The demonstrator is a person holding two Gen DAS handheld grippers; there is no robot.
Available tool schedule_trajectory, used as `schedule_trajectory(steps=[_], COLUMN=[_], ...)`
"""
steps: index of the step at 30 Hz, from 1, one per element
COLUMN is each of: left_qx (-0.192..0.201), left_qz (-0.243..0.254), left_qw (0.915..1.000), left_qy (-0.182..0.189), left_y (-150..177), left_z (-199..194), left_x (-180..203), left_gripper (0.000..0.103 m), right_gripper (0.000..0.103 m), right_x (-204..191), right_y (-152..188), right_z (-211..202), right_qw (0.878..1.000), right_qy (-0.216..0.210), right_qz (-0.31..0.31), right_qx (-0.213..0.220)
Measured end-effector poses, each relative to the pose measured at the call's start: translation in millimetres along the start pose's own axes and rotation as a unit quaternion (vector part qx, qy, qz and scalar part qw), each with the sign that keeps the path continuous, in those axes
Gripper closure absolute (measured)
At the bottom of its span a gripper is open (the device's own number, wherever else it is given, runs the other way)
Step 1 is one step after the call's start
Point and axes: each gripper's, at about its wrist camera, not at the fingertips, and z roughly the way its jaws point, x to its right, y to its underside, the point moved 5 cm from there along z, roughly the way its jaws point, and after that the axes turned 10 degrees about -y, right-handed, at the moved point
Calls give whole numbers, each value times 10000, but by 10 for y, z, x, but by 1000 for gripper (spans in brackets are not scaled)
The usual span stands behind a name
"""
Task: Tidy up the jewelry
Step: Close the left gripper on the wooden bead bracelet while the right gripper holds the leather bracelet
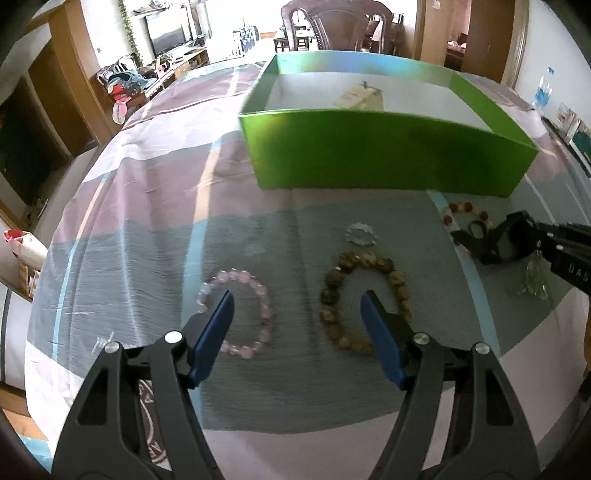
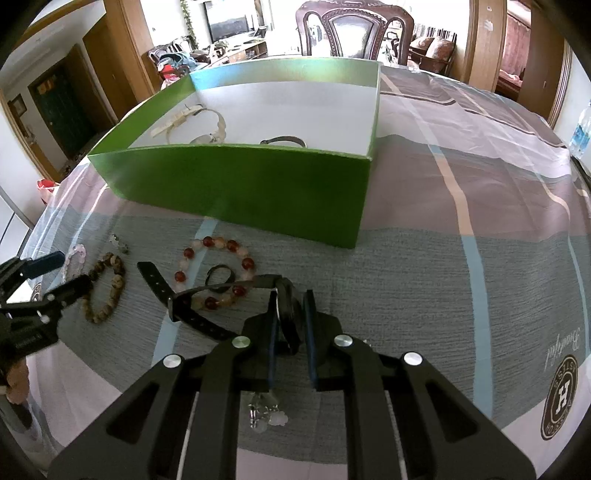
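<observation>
My left gripper [image 1: 299, 294] is open and low over the striped cloth. Its left tip overlaps a pink bead bracelet [image 1: 255, 284] and its right tip overlaps a brown bead bracelet [image 1: 332, 280]; nothing is between the pads. A small clear bracelet [image 1: 361, 234] lies further out. My right gripper [image 2: 291, 295] is shut on a black watch strap [image 2: 192, 306], which trails left across a red-and-white bead bracelet [image 2: 218, 273]. The green box [image 2: 240, 184] behind holds a cream band [image 2: 218, 125] and a dark band [image 2: 284, 141]. In the right wrist view the left gripper [image 2: 70, 273] hangs by the brown bracelet [image 2: 107, 288].
A clear crystal trinket [image 2: 266, 415] lies under the right gripper. A dark wooden chair [image 2: 354, 29] stands behind the table's far edge. A water bottle [image 1: 545, 88] stands at the far right. Bare cloth stretches right of the box.
</observation>
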Motion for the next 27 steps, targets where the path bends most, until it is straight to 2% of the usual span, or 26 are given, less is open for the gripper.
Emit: schedule_trajectory(steps=[2, 5, 11, 15, 17, 18, 27], left_qx=[87, 126, 225, 246, 268, 270, 320], left_qz=[69, 197, 221, 181, 201, 216, 22], left_qw=[9998, 9993, 9990, 9995, 9993, 9992, 9994], left_qy=[-140, -290, -318, 94, 147, 176, 106], left_y=[14, 57, 88, 98, 96, 96, 66], left_z=[-27, -41, -27, -35, -37, -35, -96], left_x=[68, 160, 210, 236, 253, 263, 159], left_gripper=[32, 37, 42, 64, 78, 90, 92], right_gripper=[89, 89, 89, 89, 89, 89, 93], right_x=[-7, -21, -41, -61, -74, -81, -129], right_y=[1, 3, 24, 25, 25, 28, 1], right_z=[-10, -4, 41, 45, 51, 51, -31], right_qw=[10000, 10000, 9998, 9997, 9995, 9995, 9995], right_qy=[3, 55, 162, 220, 249, 254, 120], right_qz=[-18, -67, -96, -146, -189, -207, -237], right_qx=[16, 15, -29, -6, 5, 12, 190])
